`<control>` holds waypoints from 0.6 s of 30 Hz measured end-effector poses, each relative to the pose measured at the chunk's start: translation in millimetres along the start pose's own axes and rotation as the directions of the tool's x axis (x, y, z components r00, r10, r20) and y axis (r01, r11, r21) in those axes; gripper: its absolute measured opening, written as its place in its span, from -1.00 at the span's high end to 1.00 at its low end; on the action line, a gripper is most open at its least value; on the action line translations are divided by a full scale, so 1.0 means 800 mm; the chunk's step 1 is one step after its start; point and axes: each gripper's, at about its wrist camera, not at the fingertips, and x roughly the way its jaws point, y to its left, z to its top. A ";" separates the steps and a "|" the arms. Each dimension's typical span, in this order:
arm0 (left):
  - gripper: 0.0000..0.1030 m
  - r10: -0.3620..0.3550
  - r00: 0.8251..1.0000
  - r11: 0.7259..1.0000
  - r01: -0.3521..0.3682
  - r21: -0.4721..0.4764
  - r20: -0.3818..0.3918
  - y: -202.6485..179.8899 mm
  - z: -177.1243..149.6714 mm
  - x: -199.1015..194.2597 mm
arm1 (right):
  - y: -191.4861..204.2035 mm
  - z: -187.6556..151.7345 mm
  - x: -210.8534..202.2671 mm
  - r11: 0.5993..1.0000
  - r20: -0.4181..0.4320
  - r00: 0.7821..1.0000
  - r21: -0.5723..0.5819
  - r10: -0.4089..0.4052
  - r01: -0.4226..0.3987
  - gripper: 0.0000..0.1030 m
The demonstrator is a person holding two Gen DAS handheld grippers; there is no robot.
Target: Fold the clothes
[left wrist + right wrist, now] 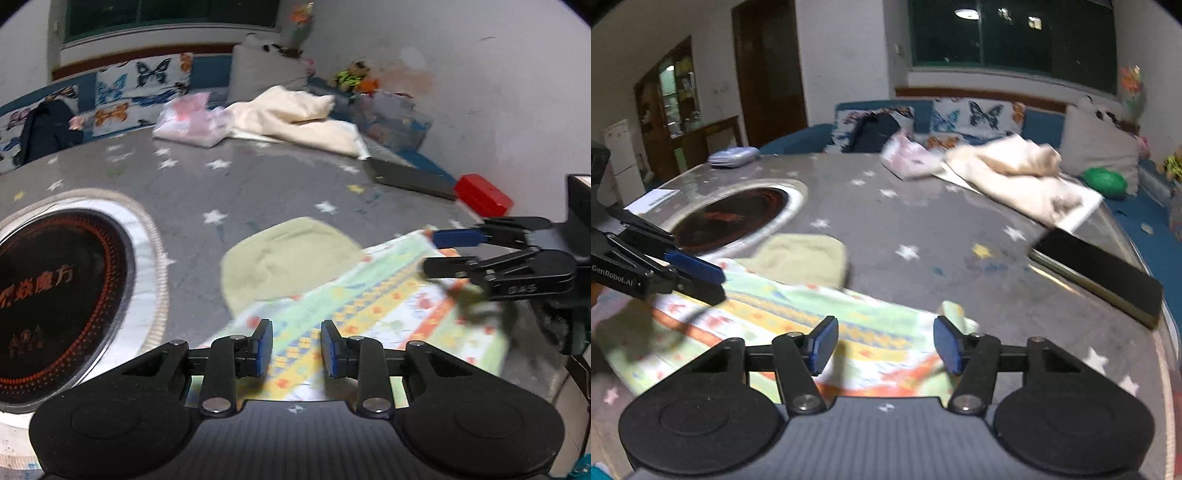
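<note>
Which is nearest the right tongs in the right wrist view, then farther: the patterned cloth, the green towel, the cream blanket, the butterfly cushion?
From the right tongs:
1. Patterned cloth, directly under the tongs.
2. Green towel, just beyond, to the left.
3. Cream blanket, far side of the table, to the right.
4. Butterfly cushion, on the sofa behind the table.

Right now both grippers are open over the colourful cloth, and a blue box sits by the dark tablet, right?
Almost. The box beside the dark tablet is red, not blue; the left wrist view shows it. Both the left gripper and right gripper are open over the colourful cloth.
</note>
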 end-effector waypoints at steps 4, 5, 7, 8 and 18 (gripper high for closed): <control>0.45 -0.007 1.000 1.000 0.008 -0.030 0.022 0.007 0.002 -0.010 | -0.011 -0.001 -0.008 0.999 0.010 0.999 0.015 -0.051 0.051 -0.05; 0.45 -0.009 1.000 0.999 0.010 -0.038 0.027 0.009 0.003 -0.013 | -0.008 0.003 -0.012 0.999 0.026 0.998 0.015 -0.051 0.050 -0.05; 0.45 -0.012 0.999 0.999 0.014 -0.049 0.043 0.010 0.004 -0.019 | 0.000 0.013 -0.019 1.000 0.060 0.998 0.018 -0.027 0.026 -0.05; 0.45 -0.014 0.999 0.999 0.016 -0.049 0.049 0.009 0.005 -0.019 | 0.008 0.017 -0.019 1.000 0.067 0.998 0.012 -0.007 0.006 -0.05; 0.45 0.025 0.998 0.998 -0.022 -0.061 0.051 0.008 -0.003 -0.024 | 0.079 0.016 0.037 0.996 -0.024 0.999 -0.079 0.038 -0.039 -0.09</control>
